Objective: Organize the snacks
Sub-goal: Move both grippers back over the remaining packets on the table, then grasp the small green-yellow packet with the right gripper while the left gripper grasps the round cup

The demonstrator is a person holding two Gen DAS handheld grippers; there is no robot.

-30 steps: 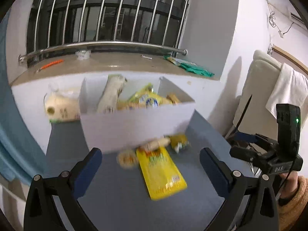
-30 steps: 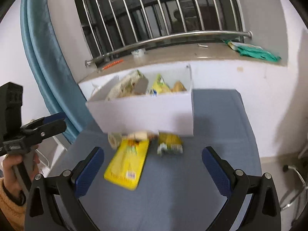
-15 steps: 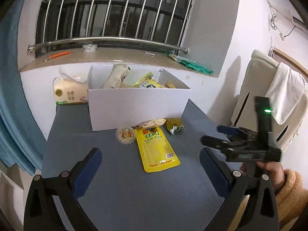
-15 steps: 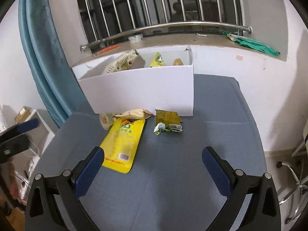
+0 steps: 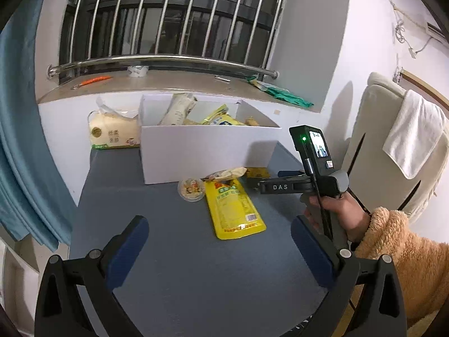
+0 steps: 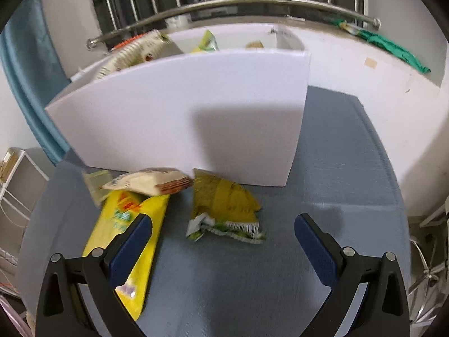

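Note:
A white box [image 5: 207, 151] [image 6: 182, 118] holding several snack packs stands at the back of the grey table. In front of it lie a yellow pouch [image 5: 233, 210] [image 6: 132, 224], a beige packet [image 5: 227, 173] [image 6: 148, 181], a small round cup [image 5: 191, 189] and a crumpled olive-green packet [image 6: 224, 207] [image 5: 256, 172]. My right gripper [image 6: 223, 237] is open and empty, low over the table just short of the olive-green packet; it also shows in the left wrist view [image 5: 254, 186]. My left gripper [image 5: 219, 238] is open and empty, back from the yellow pouch.
A tissue pack [image 5: 113, 133] stands left of the box. A blue curtain [image 5: 22, 154] hangs at left. A window sill [image 5: 168, 82] with bars runs behind. A cream chair with a towel [image 5: 412, 137] stands at right.
My right gripper has moved forward and down toward the olive-green packet, in front of the box. My left gripper has drawn back a little and stayed open.

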